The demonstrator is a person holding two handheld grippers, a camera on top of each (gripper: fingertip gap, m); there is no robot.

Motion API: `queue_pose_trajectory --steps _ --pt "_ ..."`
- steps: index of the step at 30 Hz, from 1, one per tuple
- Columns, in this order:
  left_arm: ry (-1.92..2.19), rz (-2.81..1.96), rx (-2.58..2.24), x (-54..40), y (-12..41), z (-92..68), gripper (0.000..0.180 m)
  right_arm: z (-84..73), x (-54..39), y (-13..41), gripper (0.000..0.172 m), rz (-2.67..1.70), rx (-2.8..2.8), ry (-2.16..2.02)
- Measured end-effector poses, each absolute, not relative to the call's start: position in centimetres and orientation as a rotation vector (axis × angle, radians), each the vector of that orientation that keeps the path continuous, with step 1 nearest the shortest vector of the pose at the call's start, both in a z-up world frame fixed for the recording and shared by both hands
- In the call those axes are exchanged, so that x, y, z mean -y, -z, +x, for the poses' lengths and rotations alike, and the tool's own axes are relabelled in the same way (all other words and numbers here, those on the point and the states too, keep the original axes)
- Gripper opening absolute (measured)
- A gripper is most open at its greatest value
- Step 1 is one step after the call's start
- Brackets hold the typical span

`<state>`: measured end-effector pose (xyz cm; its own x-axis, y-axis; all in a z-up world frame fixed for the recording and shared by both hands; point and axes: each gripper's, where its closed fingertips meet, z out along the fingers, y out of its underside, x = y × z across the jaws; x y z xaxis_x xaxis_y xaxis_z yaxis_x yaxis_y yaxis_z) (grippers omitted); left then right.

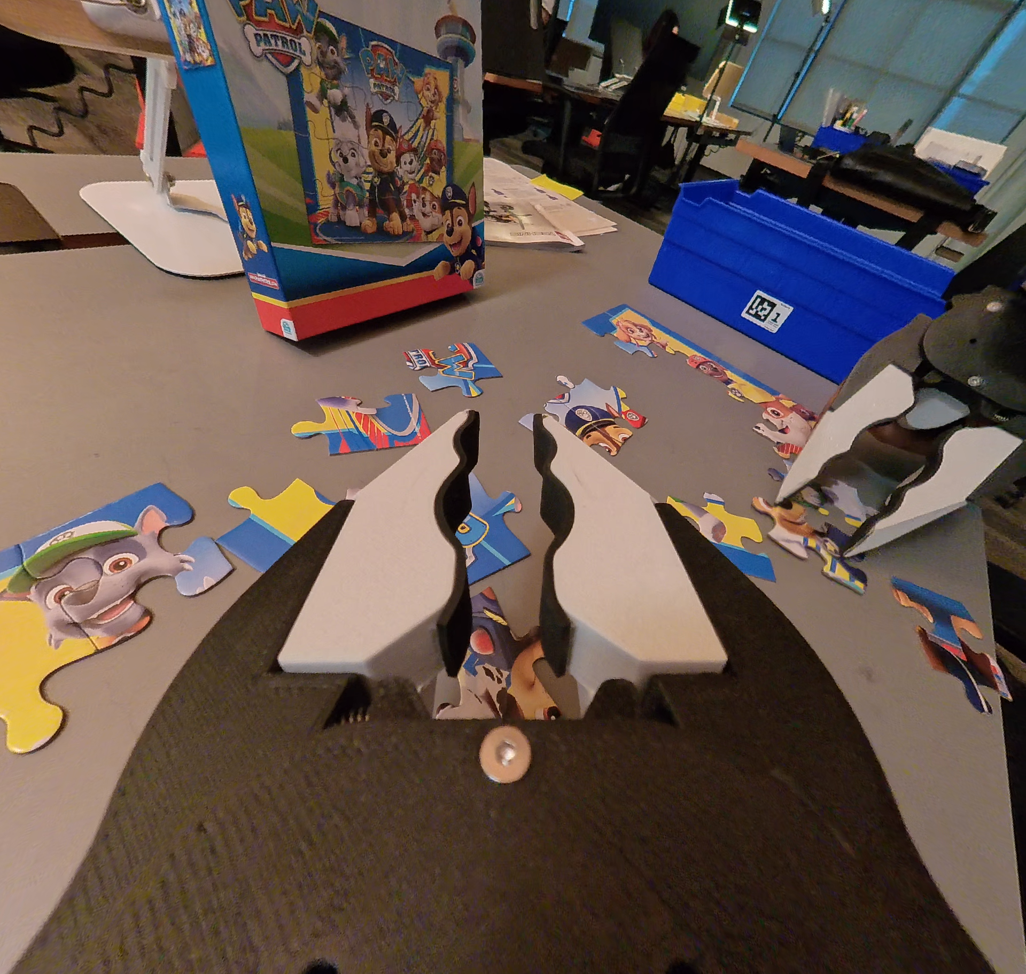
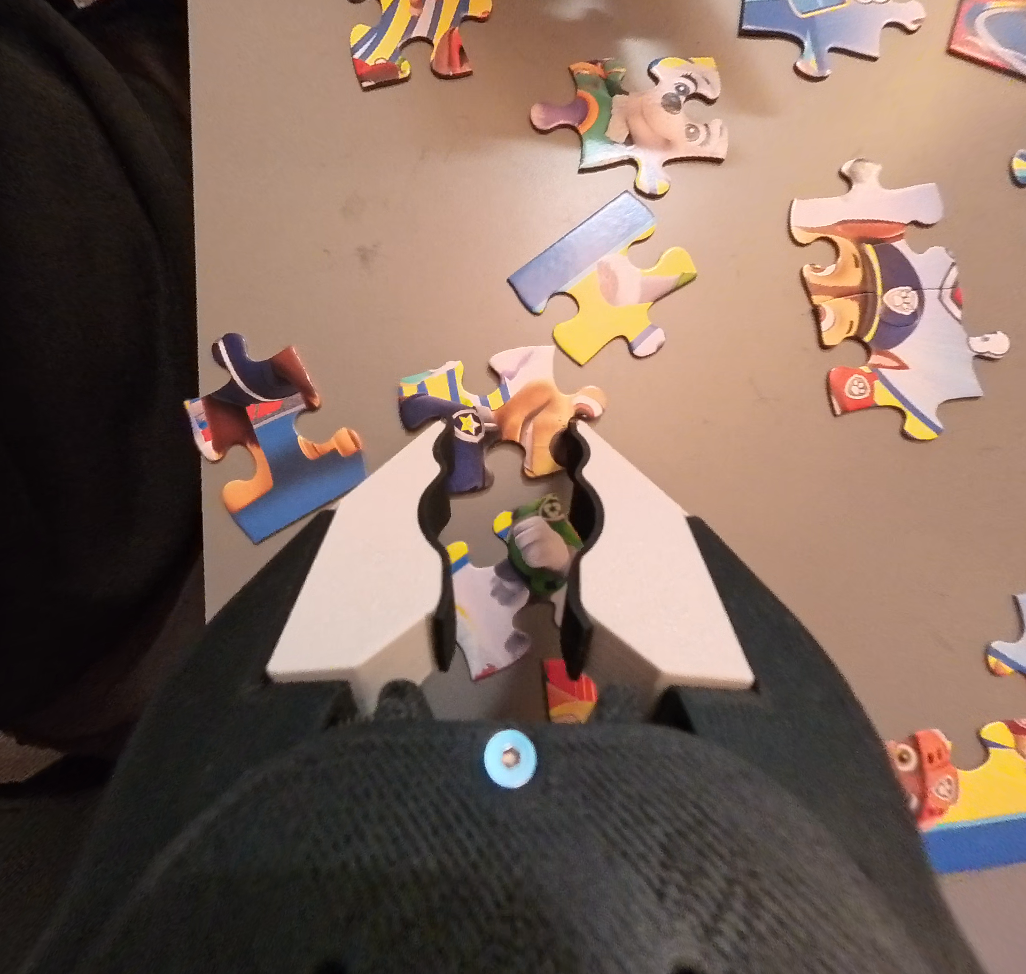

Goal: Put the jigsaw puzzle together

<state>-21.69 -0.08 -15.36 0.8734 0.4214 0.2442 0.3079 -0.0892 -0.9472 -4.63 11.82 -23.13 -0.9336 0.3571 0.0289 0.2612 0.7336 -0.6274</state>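
My left gripper is open and empty and hovers over the grey table. A blue puzzle piece lies under it, and a piece with a police-capped dog lies by its right tip. My right gripper points down at the table. Its pads are shut on the two lower tabs of a navy, tan and yellow-striped puzzle piece that lies flat. A green and grey piece lies under its fingers. The right gripper also shows at the right of the left wrist view, tips on the table.
A puzzle box stands at the back, with a white stand and papers beside it. A blue bin stands at the right. Several loose pieces and a joined strip lie around. The table edge is near the right gripper.
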Motion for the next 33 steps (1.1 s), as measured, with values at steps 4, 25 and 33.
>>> queue_pose_trajectory --steps 4,25,33 --pt "-0.104 -1.689 0.567 0.1 15.4 -21.7 0.017 -5.4 -12.1 21.7 0.039 -0.539 2.738 -1.058" --pt "0.113 -2.415 0.196 -9.2 23.3 -7.9 0.030 -14.5 -15.6 21.0 0.046 -0.784 2.536 -1.025" --pt "0.179 -2.457 0.332 -5.5 23.4 -7.5 0.013 -14.8 -15.2 23.4 0.073 -0.917 2.585 -0.980"
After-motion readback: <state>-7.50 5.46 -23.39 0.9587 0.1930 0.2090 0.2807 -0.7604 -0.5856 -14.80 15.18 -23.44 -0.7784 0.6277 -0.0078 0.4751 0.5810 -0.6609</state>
